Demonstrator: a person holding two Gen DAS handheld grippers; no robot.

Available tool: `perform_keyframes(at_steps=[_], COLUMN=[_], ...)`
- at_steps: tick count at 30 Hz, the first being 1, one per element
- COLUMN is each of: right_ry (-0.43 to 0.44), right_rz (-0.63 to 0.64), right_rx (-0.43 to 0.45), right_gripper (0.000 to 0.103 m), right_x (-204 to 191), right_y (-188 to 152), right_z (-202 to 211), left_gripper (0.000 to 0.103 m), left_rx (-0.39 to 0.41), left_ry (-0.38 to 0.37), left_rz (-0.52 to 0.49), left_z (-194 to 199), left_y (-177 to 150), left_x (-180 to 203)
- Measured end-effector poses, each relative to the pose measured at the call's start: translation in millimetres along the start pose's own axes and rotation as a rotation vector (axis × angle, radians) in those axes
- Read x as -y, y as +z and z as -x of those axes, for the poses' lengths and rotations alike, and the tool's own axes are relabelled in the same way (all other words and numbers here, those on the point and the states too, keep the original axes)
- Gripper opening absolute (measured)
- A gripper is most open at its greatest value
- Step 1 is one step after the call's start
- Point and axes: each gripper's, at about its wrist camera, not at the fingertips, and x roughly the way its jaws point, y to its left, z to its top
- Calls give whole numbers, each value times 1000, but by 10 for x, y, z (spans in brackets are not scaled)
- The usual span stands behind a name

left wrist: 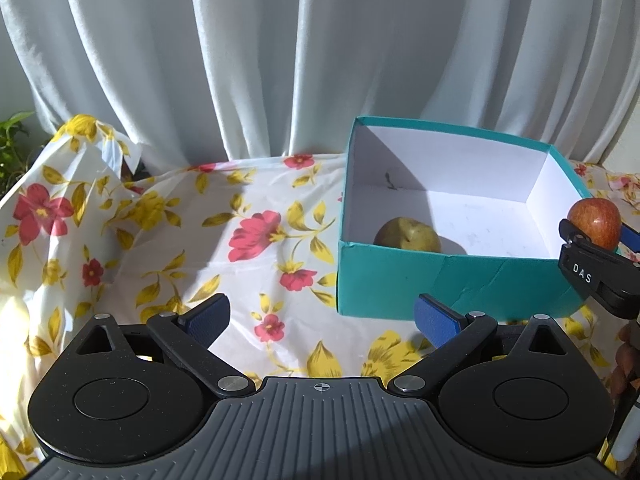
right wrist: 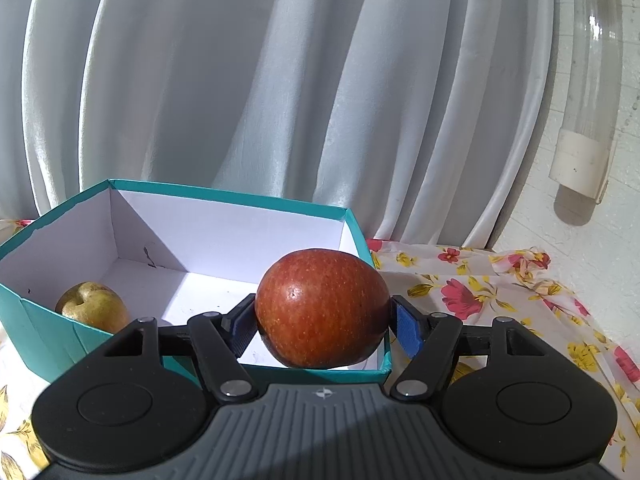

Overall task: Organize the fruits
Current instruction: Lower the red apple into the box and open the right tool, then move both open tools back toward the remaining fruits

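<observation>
Right gripper (right wrist: 322,322) is clenched on the red apple (right wrist: 322,309), its 2 blue pads pressing the fruit's sides, so the apple sits directly ahead of the wrist camera, between the jaws and lifted off the cloth. Just beyond and below it lies the near rim of the teal box (right wrist: 24,304), with the open white interior stretching forward and to that gripper's left. That is the relation the coming move seems to turn on: the apple hangs at the box's near right corner, and the free floor lies ahead and leftward. Deeper in, against the box's near left wall, rests 1 yellow-green fruit (right wrist: 93,306), stem dimple up, well apart from the apple.

Left gripper (left wrist: 322,322) hangs released with nothing between its jaws, over the floral tablecloth (left wrist: 248,240); the box is ahead and to its right, so the right hand is much the nearer to the drop.

Farthest back hangs a pale curtain (left wrist: 280,60).

Readable writing: "DAS" in white letters on the right gripper's black finger, seen from the left wrist.
</observation>
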Motion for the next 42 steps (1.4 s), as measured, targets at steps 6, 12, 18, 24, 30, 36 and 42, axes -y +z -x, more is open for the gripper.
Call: perform_keyframes(at_steps=[6, 12, 18, 24, 30, 36, 42], right_ry=[6, 27, 67, 99, 127, 98, 89], right_rz=[-20, -36, -88, -147, -103, -87, -103], right_rx=[-12, -12, 104, 227, 278, 221, 198], right_gripper=[67, 64, 95, 103, 103, 103, 103], right_x=[26, 97, 242, 370, 314, 286, 324], right_y=[6, 27, 83, -20, -145, -258, -334], right_z=[-34, 76, 671, 1395, 1756, 1812, 1854], left_gripper=[101, 101, 101, 101, 101, 101, 101], left_rx=[-9, 15, 53, 90, 28, -36, -48], left_ry=[0, -30, -121, -215, -222, -224, -231], left_rz=[-16, -45, -96, -145, -201, -195, -208], left_z=[-4, 8, 49, 111, 106, 16, -12], left_y=[-57, -171, -401, -751, -998, -1176, -1262], left_x=[2, 25, 71, 145, 290, 292, 343])
